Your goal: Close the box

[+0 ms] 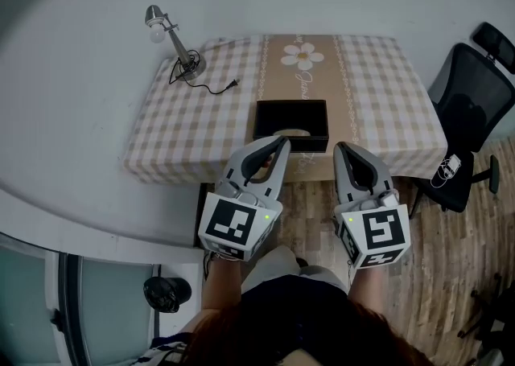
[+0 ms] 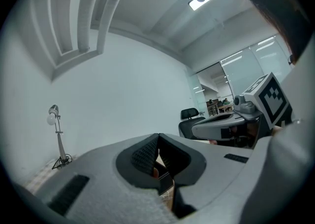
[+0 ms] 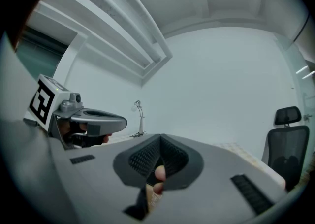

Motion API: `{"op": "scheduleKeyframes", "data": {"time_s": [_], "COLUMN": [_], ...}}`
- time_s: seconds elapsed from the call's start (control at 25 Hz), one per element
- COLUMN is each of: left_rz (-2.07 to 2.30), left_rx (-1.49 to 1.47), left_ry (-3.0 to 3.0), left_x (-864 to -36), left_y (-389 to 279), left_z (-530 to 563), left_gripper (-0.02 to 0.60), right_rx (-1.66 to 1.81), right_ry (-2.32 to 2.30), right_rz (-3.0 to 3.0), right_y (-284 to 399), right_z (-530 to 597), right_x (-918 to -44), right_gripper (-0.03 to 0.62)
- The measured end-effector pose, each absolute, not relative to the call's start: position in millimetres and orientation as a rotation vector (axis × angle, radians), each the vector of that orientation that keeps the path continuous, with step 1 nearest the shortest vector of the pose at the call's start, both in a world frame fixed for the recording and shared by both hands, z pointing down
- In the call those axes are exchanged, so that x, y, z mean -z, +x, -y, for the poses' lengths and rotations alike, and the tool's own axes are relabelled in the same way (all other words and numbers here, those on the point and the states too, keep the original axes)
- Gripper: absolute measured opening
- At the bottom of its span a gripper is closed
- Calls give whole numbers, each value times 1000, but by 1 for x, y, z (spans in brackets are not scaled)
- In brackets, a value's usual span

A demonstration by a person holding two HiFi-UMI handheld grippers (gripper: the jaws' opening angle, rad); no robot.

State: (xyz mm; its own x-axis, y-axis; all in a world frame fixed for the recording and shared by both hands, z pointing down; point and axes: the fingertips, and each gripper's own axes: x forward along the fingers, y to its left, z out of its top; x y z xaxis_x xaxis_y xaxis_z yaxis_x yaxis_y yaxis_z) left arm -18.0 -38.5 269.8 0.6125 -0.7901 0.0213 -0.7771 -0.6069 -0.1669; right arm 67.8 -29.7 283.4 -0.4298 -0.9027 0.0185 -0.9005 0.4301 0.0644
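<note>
- Head view: the black rectangular open-topped box sits at the near edge of the checked-cloth table, straight ahead of me and between my two tools.
- Its long axis runs left to right, along the table edge.
- Tip of my left gripper overlaps the box's near wall, left of centre. My right gripper points just off the near-right corner. The left looks slightly nearer; I cannot tell the height above the box.
- Both pairs of jaws are pressed together with nothing held, as each gripper view shows.
- Box interior is mostly dark, with one pale rounded patch by the near wall, which I cannot identify. I can make out no lid or flap.
- Judgement: closing not yet begun.
</note>
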Motion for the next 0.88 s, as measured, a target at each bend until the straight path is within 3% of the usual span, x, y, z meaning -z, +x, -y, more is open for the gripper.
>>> {"op": "scheduleKeyframes", "data": {"time_s": [0.88], "left_rz": [-1371], "left_rx": [204], "left_ry": [-2678], "left_x": [-281], "left_y": [-25], "left_z": [95], "left_gripper": [28], "right_rx": [25], "right_ry": [1607], "right_rz": [2606], "right_y": [79], "right_z": [90], "right_x": [-295], "right_gripper": [17]}}
